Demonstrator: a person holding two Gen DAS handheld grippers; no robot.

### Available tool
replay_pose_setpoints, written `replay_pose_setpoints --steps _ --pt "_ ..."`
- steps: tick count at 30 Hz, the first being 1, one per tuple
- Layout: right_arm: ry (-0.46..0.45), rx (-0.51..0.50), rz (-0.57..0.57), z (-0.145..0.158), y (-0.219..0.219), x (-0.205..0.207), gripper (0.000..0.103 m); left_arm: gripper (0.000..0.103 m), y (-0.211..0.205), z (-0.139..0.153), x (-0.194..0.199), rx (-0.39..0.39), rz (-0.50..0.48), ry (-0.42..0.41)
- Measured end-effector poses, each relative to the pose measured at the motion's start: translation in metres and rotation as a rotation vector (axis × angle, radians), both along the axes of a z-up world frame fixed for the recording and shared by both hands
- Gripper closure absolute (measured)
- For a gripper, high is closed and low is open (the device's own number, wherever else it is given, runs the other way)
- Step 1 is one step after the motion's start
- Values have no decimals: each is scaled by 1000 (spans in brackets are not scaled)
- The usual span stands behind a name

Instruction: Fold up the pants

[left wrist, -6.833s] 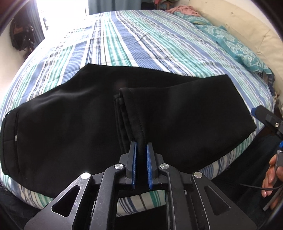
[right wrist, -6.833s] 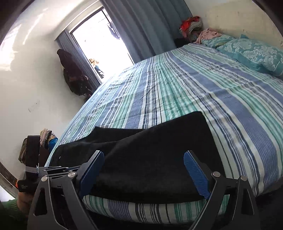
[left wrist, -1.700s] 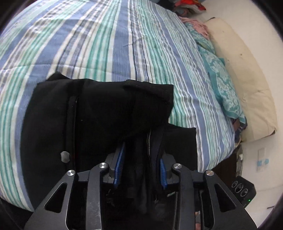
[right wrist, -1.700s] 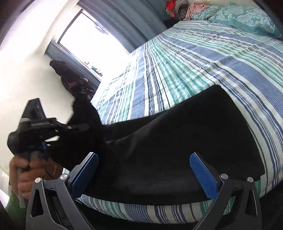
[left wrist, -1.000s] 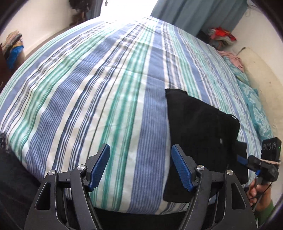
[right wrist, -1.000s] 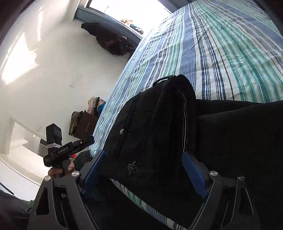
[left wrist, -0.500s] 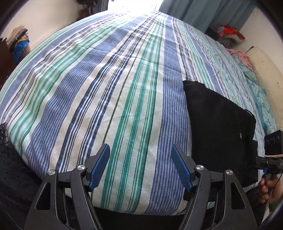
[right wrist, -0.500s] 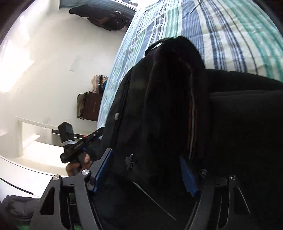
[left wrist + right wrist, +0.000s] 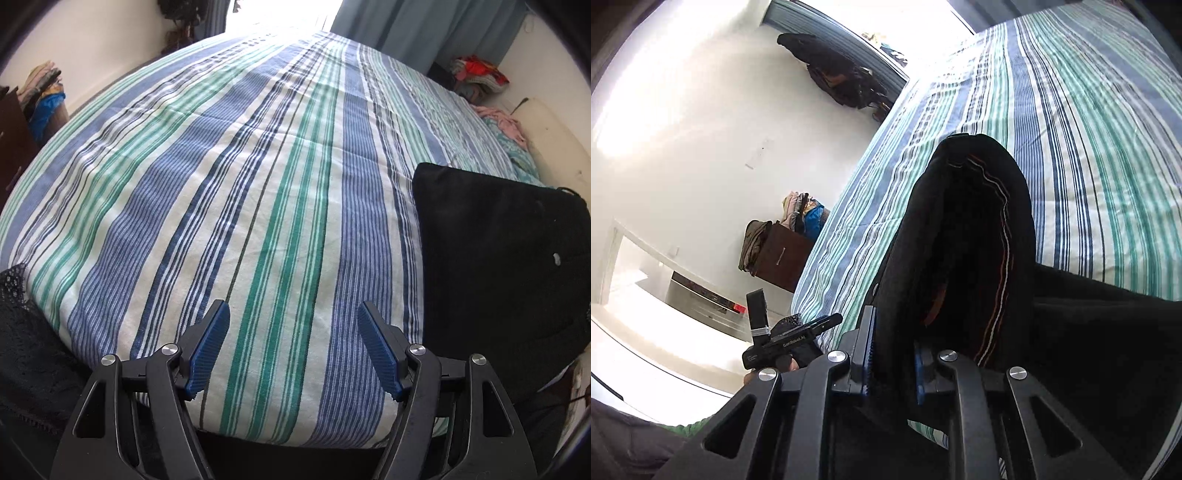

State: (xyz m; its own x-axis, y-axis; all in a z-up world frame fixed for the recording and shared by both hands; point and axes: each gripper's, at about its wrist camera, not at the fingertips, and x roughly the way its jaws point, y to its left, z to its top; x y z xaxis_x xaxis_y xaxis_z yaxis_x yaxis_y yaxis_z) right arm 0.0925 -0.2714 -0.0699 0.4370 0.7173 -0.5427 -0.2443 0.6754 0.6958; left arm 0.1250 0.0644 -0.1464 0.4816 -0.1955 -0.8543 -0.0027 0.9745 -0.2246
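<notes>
The black pants [image 9: 495, 251] lie folded in a thick bundle on the striped bed [image 9: 258, 184], at the right of the left wrist view. My left gripper [image 9: 293, 343] is open and empty over bare bedspread near the front edge, left of the pants. My right gripper [image 9: 892, 363] is shut on the folded waist end of the pants [image 9: 964, 240], whose stitched waistband stands up in front of the camera. The left gripper also shows in the right wrist view [image 9: 790, 339], held off the bed's edge.
A dark wooden cabinet [image 9: 783, 254] with piled clothes stands by the white wall off the bed's left side. Pillows and clothes [image 9: 476, 77] lie at the far right. Curtains and a bright window are behind the bed.
My left gripper let go of the pants, opened and swung left off them. My right gripper closed on the folded waist end, which was only between its open fingers before.
</notes>
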Motion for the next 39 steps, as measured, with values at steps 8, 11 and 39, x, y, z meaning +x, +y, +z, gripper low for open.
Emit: replay_pose_setpoints --steps 8,11,39 --pt "1 -121 -106 14 -69 -39 86 30 -25 6 -5 5 -84 -16" --pt "68 -154 -181 -11 -103 -48 86 30 -39 12 -10 23 -122 -37" --pt "170 -380 -395 -90 -148 27 65 24 -216 -3 -40 280 -545 -108"
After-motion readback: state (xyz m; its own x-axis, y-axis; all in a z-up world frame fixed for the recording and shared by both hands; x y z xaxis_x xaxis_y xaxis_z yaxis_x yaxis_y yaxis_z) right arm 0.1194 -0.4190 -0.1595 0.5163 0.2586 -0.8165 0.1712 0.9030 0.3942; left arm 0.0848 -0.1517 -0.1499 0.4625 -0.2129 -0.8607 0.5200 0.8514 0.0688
